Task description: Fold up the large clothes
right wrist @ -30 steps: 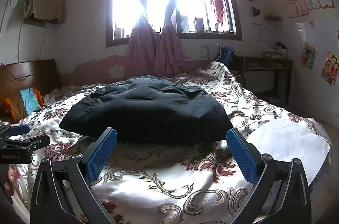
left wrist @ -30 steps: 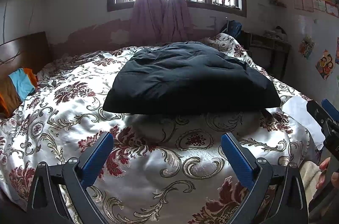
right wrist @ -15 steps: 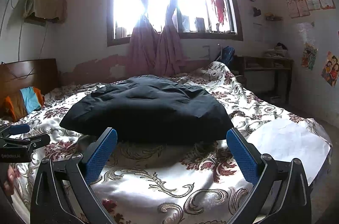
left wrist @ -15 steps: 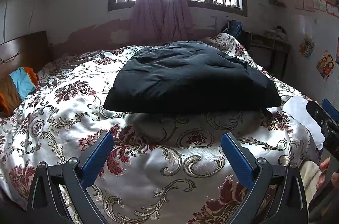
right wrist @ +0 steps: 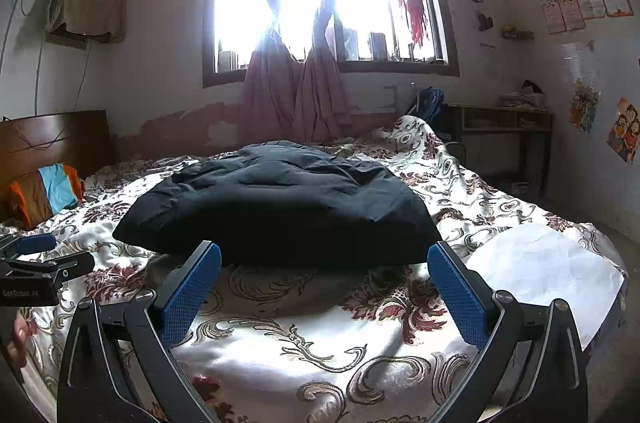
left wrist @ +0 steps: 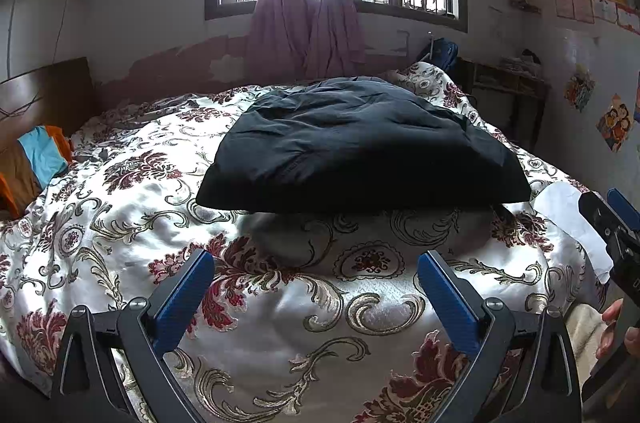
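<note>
A large black padded garment (left wrist: 360, 147) (right wrist: 280, 207) lies folded into a thick rectangle on the middle of the bed, its near edge facing me. My left gripper (left wrist: 316, 263) hangs open over the floral bedspread, short of that near edge, with nothing between its blue pads. My right gripper (right wrist: 324, 255) is also open and holds nothing, its tips level with the garment's near edge. Each gripper shows at the side of the other's view, held by a hand.
The bed wears a white and red floral cover (left wrist: 280, 303). A white sheet of paper (right wrist: 544, 271) lies on its right corner. Orange and blue clothing (left wrist: 36, 159) sits by the wooden headboard. A desk (right wrist: 504, 127) stands right; a curtained window (right wrist: 320, 3) is behind.
Both views have shifted very slightly; the garment and both open grippers stay where they were.
</note>
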The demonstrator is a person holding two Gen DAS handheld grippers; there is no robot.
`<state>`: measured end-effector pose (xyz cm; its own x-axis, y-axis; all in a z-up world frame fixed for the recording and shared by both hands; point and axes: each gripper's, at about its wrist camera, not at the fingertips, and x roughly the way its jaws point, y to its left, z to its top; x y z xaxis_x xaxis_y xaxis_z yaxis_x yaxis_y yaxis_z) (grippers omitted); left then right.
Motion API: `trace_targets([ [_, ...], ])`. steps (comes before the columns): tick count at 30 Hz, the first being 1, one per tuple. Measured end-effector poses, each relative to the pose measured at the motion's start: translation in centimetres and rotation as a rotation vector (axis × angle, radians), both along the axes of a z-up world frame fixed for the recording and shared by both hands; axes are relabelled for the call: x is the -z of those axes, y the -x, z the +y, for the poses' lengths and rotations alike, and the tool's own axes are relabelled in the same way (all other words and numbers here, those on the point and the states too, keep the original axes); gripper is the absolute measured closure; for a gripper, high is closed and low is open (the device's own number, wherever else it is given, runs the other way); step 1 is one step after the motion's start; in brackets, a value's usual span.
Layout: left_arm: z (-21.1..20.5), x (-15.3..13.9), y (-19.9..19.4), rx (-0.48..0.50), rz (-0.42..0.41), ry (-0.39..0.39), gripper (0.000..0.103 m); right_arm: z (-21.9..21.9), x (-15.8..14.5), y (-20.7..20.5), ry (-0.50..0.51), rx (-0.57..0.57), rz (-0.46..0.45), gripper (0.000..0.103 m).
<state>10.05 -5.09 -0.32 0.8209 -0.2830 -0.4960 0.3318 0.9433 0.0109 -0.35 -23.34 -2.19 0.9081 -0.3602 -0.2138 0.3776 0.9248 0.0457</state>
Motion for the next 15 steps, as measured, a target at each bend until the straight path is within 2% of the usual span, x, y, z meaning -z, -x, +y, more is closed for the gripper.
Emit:
trace_targets([
  [15, 0.03, -0.01, -0.02, -0.001, 0.0, -0.001, 0.001, -0.14, 0.04, -0.02, 0.0, -0.001, 0.0, 0.001],
])
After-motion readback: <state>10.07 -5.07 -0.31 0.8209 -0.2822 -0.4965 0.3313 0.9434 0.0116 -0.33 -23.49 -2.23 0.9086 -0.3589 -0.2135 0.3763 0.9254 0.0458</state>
